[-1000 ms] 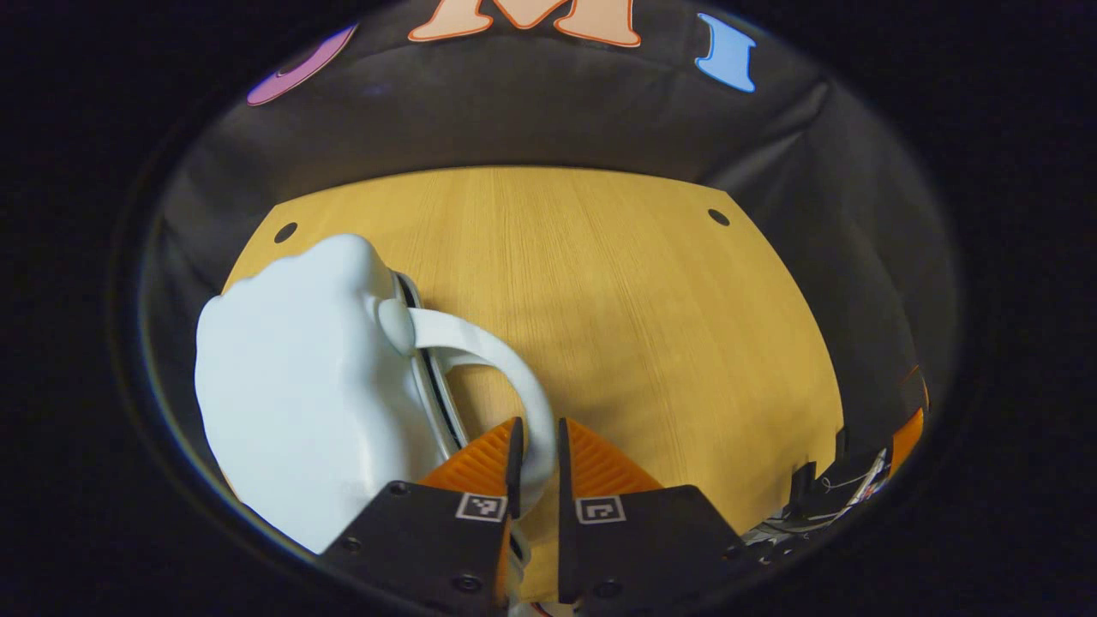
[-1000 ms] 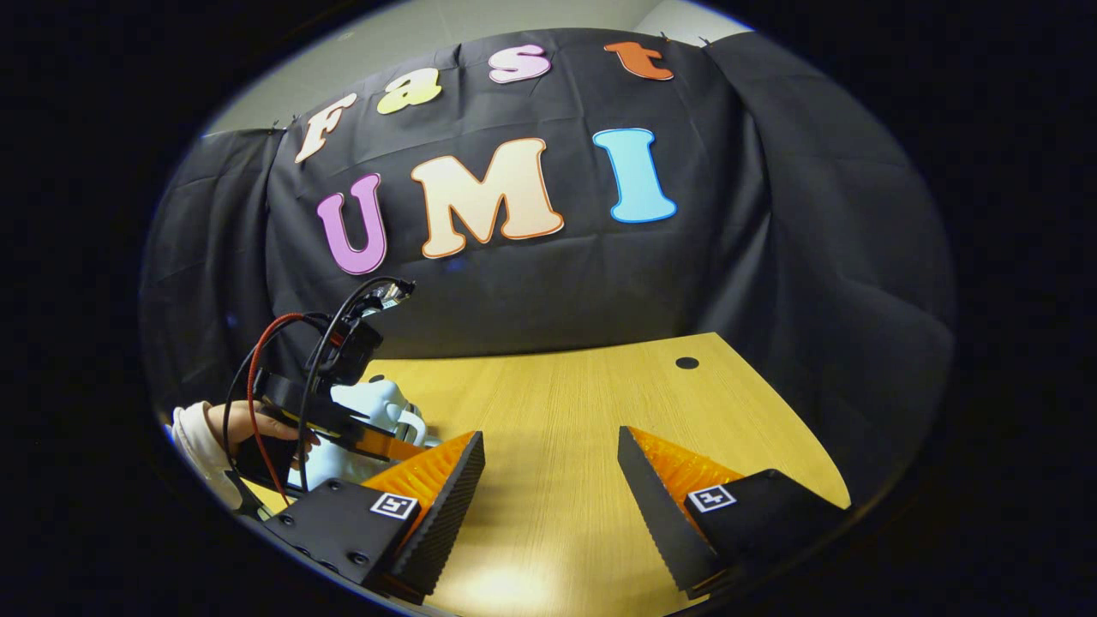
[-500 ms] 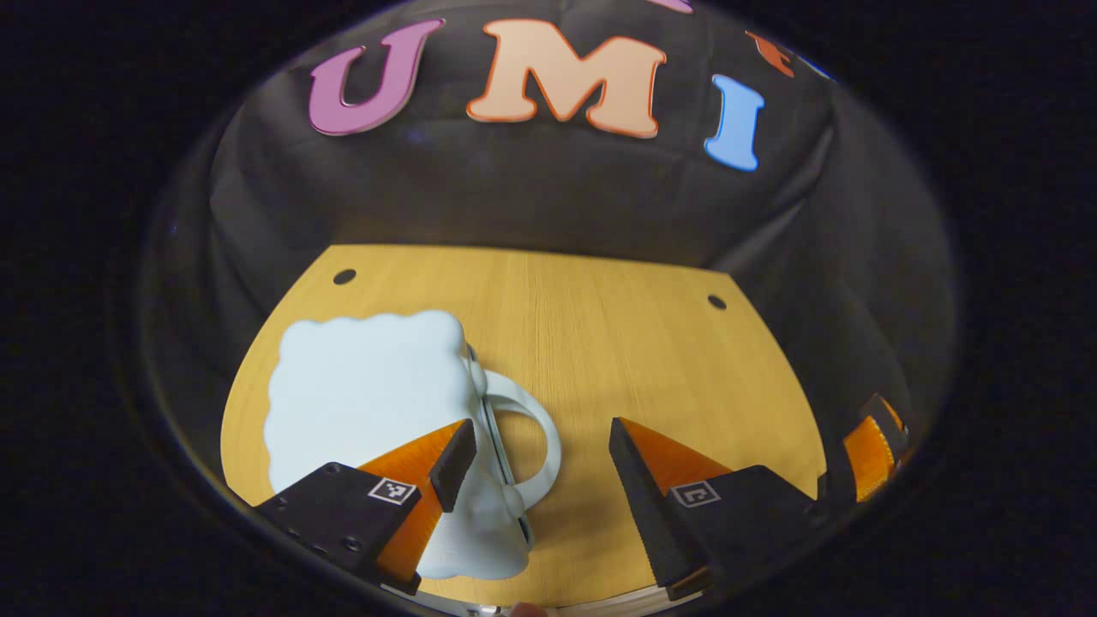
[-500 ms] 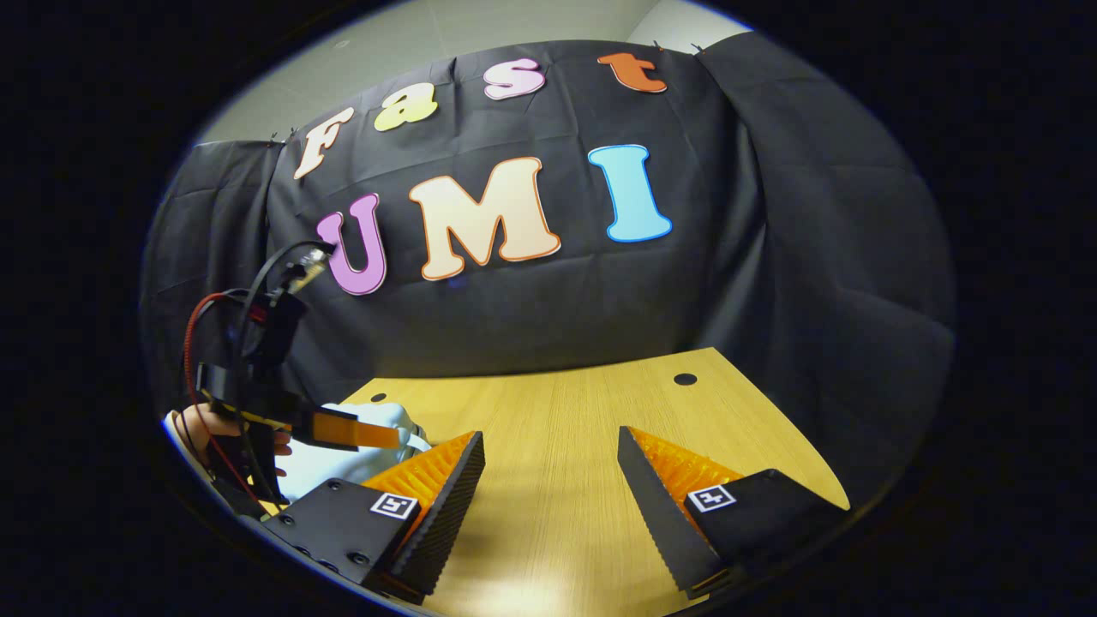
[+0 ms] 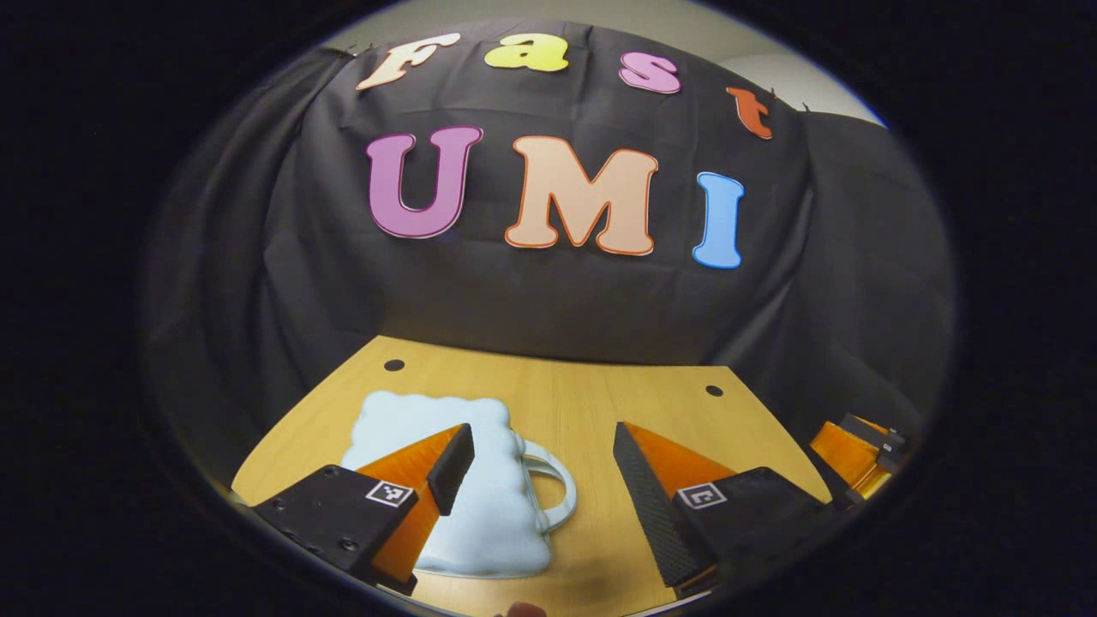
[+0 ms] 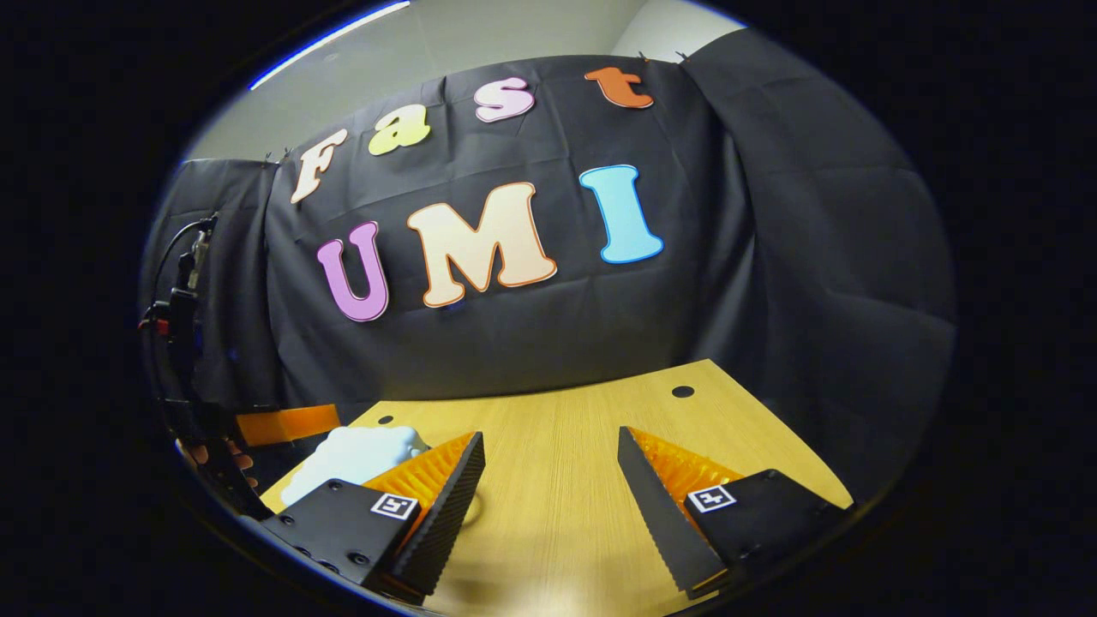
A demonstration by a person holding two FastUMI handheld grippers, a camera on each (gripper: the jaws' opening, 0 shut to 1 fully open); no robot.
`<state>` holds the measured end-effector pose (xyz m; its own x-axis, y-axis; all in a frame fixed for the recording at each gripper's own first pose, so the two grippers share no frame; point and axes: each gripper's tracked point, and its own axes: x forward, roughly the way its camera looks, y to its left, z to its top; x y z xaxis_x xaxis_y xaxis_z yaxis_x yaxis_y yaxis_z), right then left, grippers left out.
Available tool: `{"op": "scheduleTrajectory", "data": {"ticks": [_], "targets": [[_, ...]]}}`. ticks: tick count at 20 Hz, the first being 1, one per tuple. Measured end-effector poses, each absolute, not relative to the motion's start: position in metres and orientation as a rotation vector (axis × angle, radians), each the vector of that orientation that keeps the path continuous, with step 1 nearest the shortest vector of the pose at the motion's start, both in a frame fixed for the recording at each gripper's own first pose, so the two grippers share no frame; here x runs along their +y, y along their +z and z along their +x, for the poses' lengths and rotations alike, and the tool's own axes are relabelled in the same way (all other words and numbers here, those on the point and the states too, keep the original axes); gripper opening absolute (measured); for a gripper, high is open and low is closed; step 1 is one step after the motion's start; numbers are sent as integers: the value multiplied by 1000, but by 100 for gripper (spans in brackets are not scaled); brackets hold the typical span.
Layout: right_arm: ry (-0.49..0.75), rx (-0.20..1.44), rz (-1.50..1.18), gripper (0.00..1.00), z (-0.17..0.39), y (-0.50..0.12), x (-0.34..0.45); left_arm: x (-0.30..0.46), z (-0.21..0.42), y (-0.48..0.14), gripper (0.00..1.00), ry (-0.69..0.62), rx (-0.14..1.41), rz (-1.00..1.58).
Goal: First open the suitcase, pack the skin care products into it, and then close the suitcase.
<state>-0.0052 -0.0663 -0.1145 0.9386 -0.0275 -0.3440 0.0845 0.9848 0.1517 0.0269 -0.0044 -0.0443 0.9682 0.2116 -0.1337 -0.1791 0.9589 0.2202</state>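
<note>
Suitcase (image 5: 467,480): small, pale, cloud-edged, flat and shut on the table (image 5: 583,403), handle (image 5: 553,493) free, likely packing done.
Left claw (image 5: 540,480): spread, empty, above the handle, clear of it.
Right claw (image 6: 548,488): spread, empty, over bare table, well apart from suitcase.

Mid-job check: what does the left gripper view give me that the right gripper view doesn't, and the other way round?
Left gripper view: the closed suitcase nearly whole, with its handle loop, beyond the open left gripper. Right gripper view: the hand holding that gripper; here the suitcase is partly hidden behind a finger of the open right gripper. Both: the suitcase lying flat on the wooden table.
</note>
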Motion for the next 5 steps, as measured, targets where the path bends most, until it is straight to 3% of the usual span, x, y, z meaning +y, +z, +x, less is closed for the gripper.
{"op": "scheduleTrajectory", "data": {"ticks": [5], "targets": [[-94,323,149,98,-16,-104,-62,-5,19,-53,94,160,190,258]]}}
